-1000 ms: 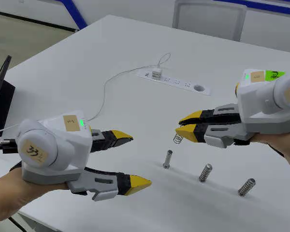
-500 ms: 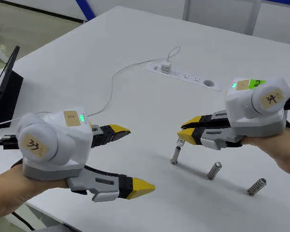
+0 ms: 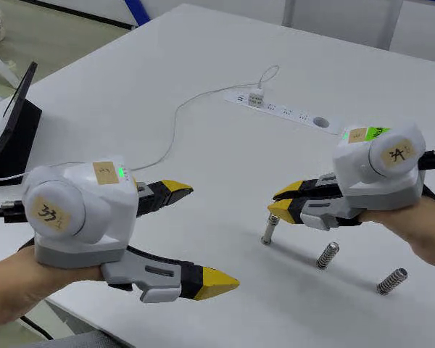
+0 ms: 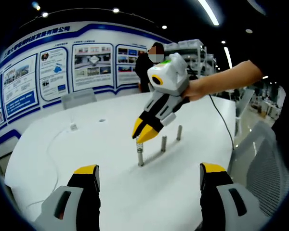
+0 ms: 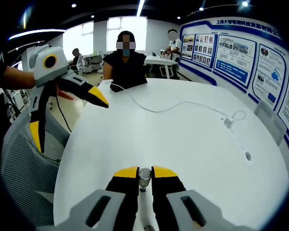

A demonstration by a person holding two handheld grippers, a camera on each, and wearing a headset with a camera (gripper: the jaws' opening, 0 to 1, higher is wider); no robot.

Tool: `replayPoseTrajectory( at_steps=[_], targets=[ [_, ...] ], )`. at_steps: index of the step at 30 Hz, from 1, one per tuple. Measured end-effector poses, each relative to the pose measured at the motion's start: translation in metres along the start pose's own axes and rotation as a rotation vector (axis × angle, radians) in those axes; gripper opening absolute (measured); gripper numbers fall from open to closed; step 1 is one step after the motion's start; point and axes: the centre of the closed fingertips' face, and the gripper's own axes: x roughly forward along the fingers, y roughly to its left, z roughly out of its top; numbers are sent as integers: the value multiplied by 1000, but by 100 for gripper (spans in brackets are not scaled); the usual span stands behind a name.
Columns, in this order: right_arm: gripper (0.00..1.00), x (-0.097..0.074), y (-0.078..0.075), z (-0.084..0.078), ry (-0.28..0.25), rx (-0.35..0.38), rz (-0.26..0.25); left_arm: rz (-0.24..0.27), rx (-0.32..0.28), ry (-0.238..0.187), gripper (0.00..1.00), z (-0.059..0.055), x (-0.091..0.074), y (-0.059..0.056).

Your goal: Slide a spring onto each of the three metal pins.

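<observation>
Three metal pins stand on the white table point(image 3: 203, 87). The two on the right, one point(image 3: 328, 254) and another point(image 3: 391, 280), each wear a spring. The left pin point(image 3: 269, 230) is bare. My right gripper point(image 3: 279, 204) is shut on a small spring point(image 4: 141, 136) directly over that pin point(image 4: 140, 157), and the spring's lower end is at the pin's top. The right gripper view has the spring point(image 5: 144, 177) pinched between the yellow tips. My left gripper point(image 3: 199, 234) hovers open at the near left, holding nothing.
A white power strip point(image 3: 283, 114) with a plugged charger and a trailing cable point(image 3: 175, 123) lies at the far side. A black device point(image 3: 14, 127) leans at the table's left edge. A grey mesh chair point(image 5: 24, 163) and seated people are beyond the table.
The right gripper has carried the spring leftward and down until it sits over the bare left pin. The left gripper has held its place, still open.
</observation>
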Motion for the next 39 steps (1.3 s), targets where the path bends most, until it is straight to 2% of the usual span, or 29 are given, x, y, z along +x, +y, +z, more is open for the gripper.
replayPoseTrajectory(
  at_steps=[11, 22, 32, 39],
  targets=[
    [10, 14, 1, -14, 42, -19, -4, -3, -11, 13, 91, -5, 0, 0],
    [10, 26, 1, -29, 80, -20, -4, 0, -22, 41, 90, -14, -3, 3],
    [11, 32, 0, -36, 95, -10, -9, -2, -25, 44, 90, -14, -3, 3],
    [11, 34, -1, -35, 94, -6, -23, -6, -26, 62, 90, -18, -5, -1]
  ],
)
